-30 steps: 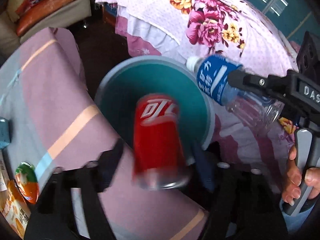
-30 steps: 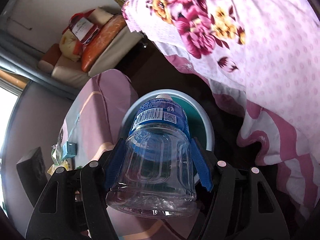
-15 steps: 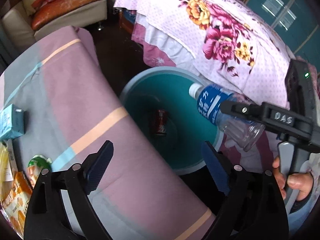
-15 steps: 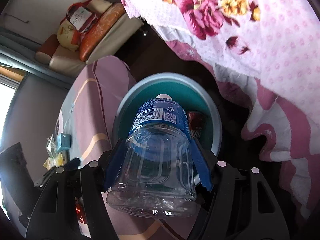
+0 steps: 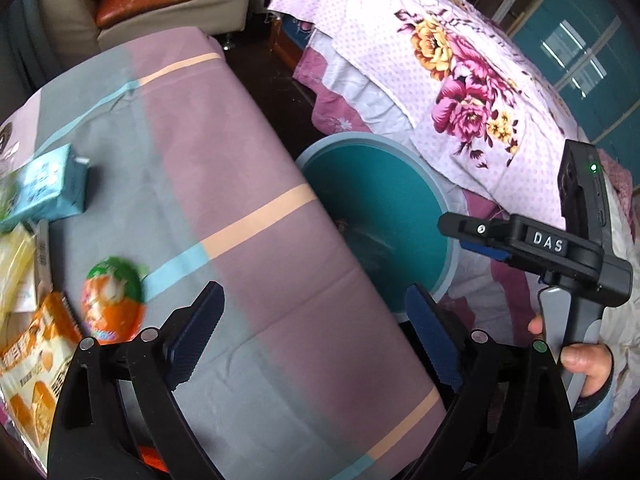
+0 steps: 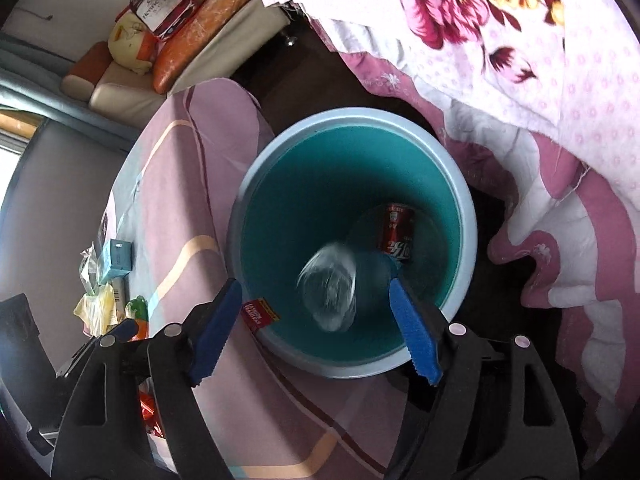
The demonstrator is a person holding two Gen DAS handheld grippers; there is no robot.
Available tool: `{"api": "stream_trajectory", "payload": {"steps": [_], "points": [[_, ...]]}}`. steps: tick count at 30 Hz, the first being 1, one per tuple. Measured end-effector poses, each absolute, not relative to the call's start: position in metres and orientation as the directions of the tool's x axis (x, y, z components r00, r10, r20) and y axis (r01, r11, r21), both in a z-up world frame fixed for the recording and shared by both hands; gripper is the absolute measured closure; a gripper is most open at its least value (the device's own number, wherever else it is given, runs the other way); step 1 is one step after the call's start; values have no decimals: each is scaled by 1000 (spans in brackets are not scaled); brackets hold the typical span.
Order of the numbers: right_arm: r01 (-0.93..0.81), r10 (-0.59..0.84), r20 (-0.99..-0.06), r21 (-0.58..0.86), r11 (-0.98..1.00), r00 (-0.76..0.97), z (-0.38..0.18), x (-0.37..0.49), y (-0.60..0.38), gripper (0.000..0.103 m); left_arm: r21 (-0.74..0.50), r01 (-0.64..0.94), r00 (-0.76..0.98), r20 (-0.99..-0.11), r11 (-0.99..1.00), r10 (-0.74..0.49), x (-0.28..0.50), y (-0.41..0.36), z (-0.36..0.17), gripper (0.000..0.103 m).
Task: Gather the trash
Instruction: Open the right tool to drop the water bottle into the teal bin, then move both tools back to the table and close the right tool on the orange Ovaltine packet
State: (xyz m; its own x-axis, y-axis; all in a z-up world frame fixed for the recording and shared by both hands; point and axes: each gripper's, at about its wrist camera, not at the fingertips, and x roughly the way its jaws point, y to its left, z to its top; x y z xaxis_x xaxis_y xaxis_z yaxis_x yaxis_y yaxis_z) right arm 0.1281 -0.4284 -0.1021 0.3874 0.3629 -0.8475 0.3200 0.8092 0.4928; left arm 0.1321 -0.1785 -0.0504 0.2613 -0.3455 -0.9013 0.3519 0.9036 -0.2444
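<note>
A teal bin with a pale rim stands on the floor beside the table. A red cola can lies at its bottom. A clear plastic bottle, blurred, is dropping free inside the bin, below my right gripper; its jaws are opening and touch nothing. In the left wrist view the right gripper hangs over the bin, a hand on its handle. My left gripper is open and empty above the pink and grey tablecloth.
At the table's left lie a light-blue carton, an orange and green round pack, an orange snack bag and a yellow packet. A red pack sits by the bin's rim. A floral quilt hangs just behind the bin.
The red can left my left gripper and landed in the bin; that gripper then swung left over the table. My right gripper spread its fingers and the bottle fell out of them.
</note>
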Motion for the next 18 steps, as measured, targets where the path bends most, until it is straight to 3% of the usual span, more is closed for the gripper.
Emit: {"api": "stream_trajectory", "payload": {"steps": [18], "points": [[129, 378, -858, 443, 887, 347, -51, 115, -323, 25, -244, 247, 377, -867, 938, -325, 85, -45, -15, 10]]}}
